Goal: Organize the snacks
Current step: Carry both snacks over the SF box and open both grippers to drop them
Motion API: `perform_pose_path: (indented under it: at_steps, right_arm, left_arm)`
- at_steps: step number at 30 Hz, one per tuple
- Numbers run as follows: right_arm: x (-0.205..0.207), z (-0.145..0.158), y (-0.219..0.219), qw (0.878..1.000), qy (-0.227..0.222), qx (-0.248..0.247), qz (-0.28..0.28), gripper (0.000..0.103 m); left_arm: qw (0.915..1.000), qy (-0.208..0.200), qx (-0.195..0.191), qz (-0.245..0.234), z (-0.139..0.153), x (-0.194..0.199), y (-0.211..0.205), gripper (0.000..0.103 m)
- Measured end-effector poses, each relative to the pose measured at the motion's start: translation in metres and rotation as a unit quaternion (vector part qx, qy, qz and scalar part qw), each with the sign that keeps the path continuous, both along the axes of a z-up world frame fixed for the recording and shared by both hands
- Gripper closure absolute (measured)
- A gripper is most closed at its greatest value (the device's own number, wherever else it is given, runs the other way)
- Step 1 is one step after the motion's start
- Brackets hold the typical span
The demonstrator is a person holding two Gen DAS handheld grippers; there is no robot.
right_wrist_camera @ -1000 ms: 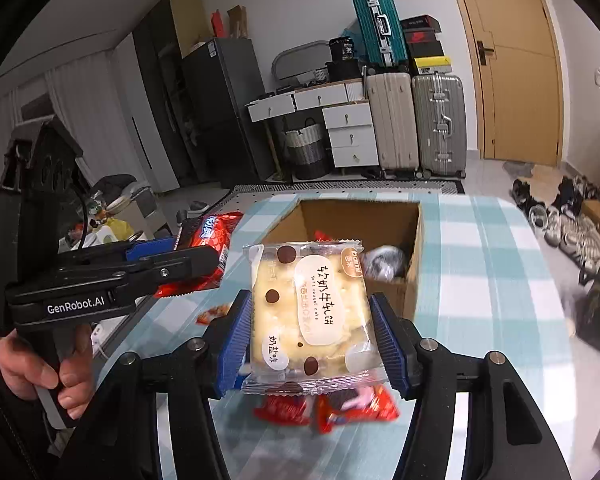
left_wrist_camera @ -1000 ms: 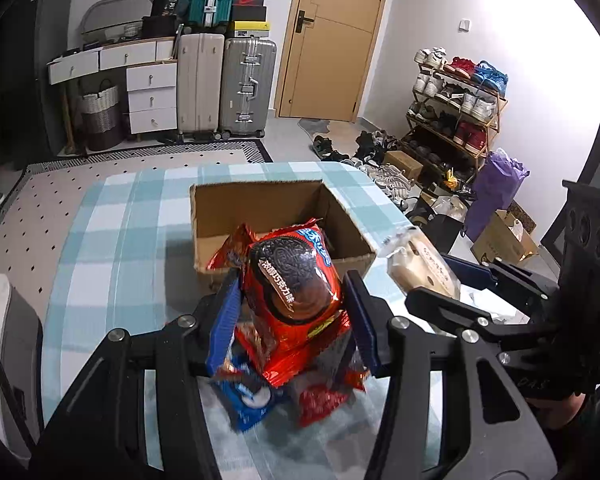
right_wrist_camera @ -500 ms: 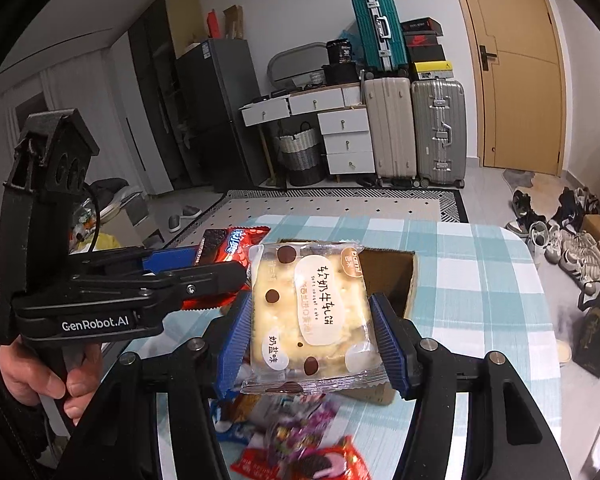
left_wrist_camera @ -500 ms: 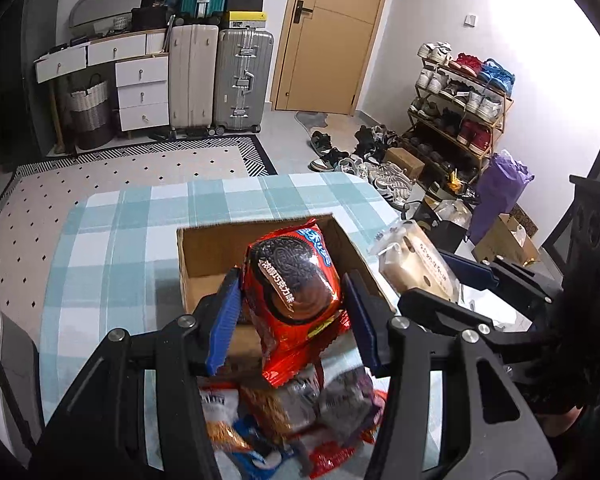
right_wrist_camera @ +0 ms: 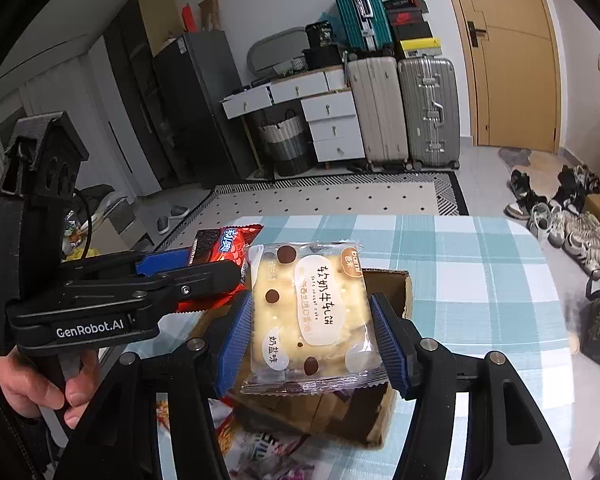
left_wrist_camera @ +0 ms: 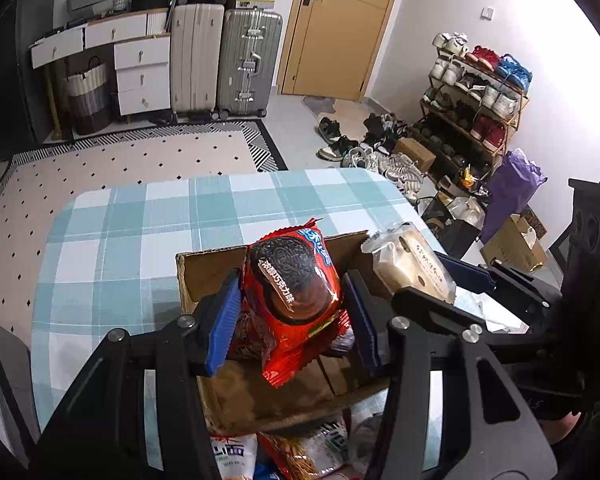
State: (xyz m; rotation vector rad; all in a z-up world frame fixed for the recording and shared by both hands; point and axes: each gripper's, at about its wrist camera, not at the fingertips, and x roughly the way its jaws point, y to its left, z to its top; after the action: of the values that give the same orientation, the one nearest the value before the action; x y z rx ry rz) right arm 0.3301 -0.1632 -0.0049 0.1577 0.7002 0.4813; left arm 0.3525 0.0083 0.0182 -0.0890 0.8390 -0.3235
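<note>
The left tongs [left_wrist_camera: 292,312] squeeze a red cookie pack [left_wrist_camera: 294,296] in the middle of the frame, right above the open cardboard box [left_wrist_camera: 204,268], likely so it can drop inside. The pack shows a dark round cookie and Chinese writing. The right tongs [right_wrist_camera: 312,336] grip a clear cake pack [right_wrist_camera: 312,312] at the lower middle, above the same box. Its label reads "soft nougat cake". The other tool says "GenRobot.AI". More snacks [left_wrist_camera: 312,452] lie on the checked desk [left_wrist_camera: 140,240] at the bottom.

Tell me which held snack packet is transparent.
The cake packet in the right tongs; the red cookie packet in the left tongs is opaque.
</note>
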Motion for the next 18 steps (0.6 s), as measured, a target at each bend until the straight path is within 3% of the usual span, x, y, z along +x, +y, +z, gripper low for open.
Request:
perform_pose_path:
  at_steps: [6,9,10,11,18]
  right_arm:
    - [0.018,-0.022,0.005,1.0,0.01,-0.003,-0.002,0.043]
    - [0.023,-0.029,0.001,1.0,0.014,0.006,-0.008,0.042]
    - [0.023,-0.029,-0.001,1.0,0.016,0.01,-0.008,0.035]
    - [0.023,-0.03,-0.005,1.0,0.014,0.017,-0.013,0.03]
    - [0.011,-0.022,-0.018,1.0,-0.013,0.01,-0.022,0.03]
  left_arm:
    - [0.9997,0.019,-0.016,-0.005,-0.025,0.017,0.003,0.054]
    - [0.9984,0.051,-0.025,-0.007,-0.038,0.028,0.004,0.04]
    - [0.9982,0.054,-0.026,0.0,-0.041,0.031,0.006,0.033]
    - [0.9983,0.051,-0.028,0.002,-0.043,0.03,0.008,0.031]
    - [0.9995,0.026,-0.011,0.013,-0.035,0.014,0.014,0.025]
